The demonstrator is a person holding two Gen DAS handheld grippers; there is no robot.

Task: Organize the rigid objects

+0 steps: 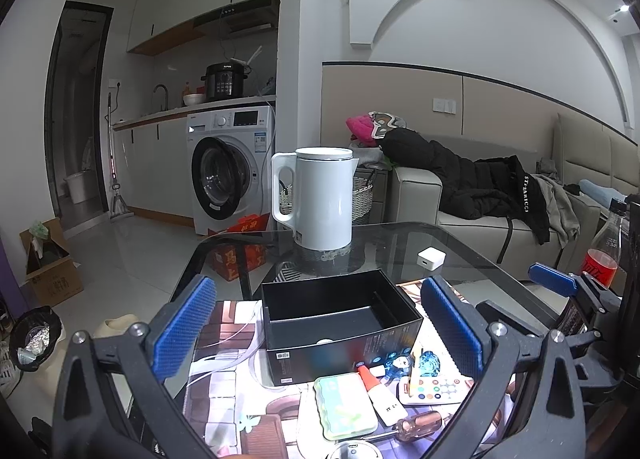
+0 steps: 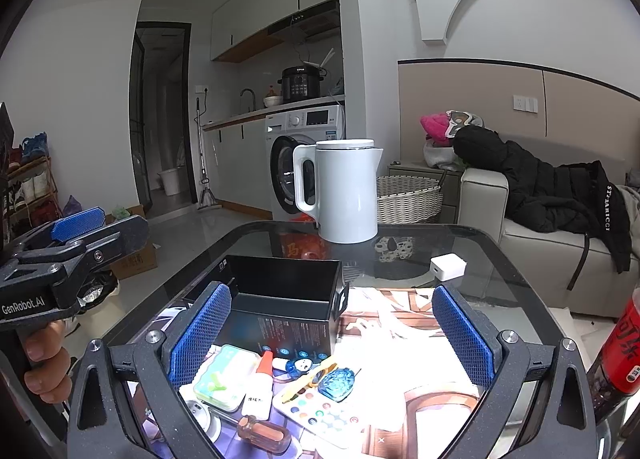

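The dark glass-topped bench [image 1: 400, 235] carries everything, with a printed picture mat under the nearer things. At its far edge stands a tall white kettle with a loop handle [image 1: 320, 199], well apart from the work. Nearer, an open black rectangular cardboard box [image 1: 340, 315] sits on the mat, empty as far as can be seen, its long axis running across the left wrist view. A small white cube charger [image 1: 431, 259] lies on bare glass beyond the box's right corner.

The small rigid things cluster just in front of the box: a pale green rounded-rectangle case [image 2: 226, 377], a white card printed with coloured dots [image 2: 324, 415], an amber-handled screwdriver [image 2: 264, 435] lying across the near edge, a white glue bottle with an orange cap [image 2: 260, 383], and a blue faceted glass piece [image 2: 337, 383].

The left gripper [image 1: 316, 335] is released, its blue pads spread wide on either side of the box. The right gripper [image 2: 334, 339] is likewise spread and holds nothing.

The cluster lies below and between the right gripper's pads, towards the left one, so that hand seems nearer. The box lies just beyond, so any picked piece would travel forward.
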